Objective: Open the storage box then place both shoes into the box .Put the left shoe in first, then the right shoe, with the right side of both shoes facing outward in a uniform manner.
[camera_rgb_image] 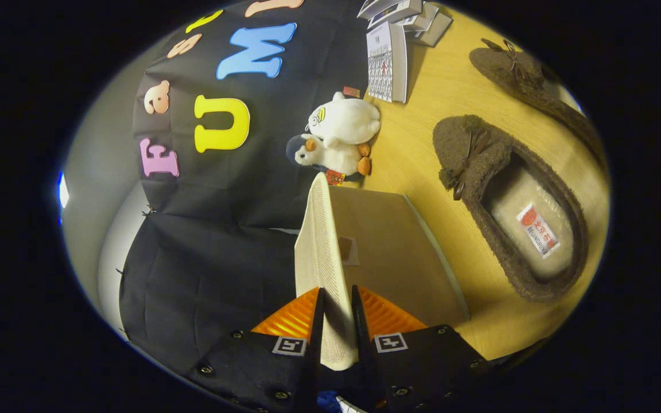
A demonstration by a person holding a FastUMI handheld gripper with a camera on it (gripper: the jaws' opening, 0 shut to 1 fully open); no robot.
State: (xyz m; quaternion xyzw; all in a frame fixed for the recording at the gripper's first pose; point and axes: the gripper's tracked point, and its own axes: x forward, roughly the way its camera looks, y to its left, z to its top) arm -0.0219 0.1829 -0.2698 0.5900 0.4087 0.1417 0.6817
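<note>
The gripper (337, 310) pinches the box's ribbed cream lid (322, 241) edge-on at lower centre. 2 brown fuzzy shoes (508, 206) lie right; the farther one (531, 86) is partly cut off.

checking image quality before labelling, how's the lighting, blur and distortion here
Gripper view: strong fisheye bending, scene tilted; warm light, sharp on the near brown shoe and the lid clamped in the gripper; soft shadow beside the box; the far shoe looks dimmer and stretched.
</note>
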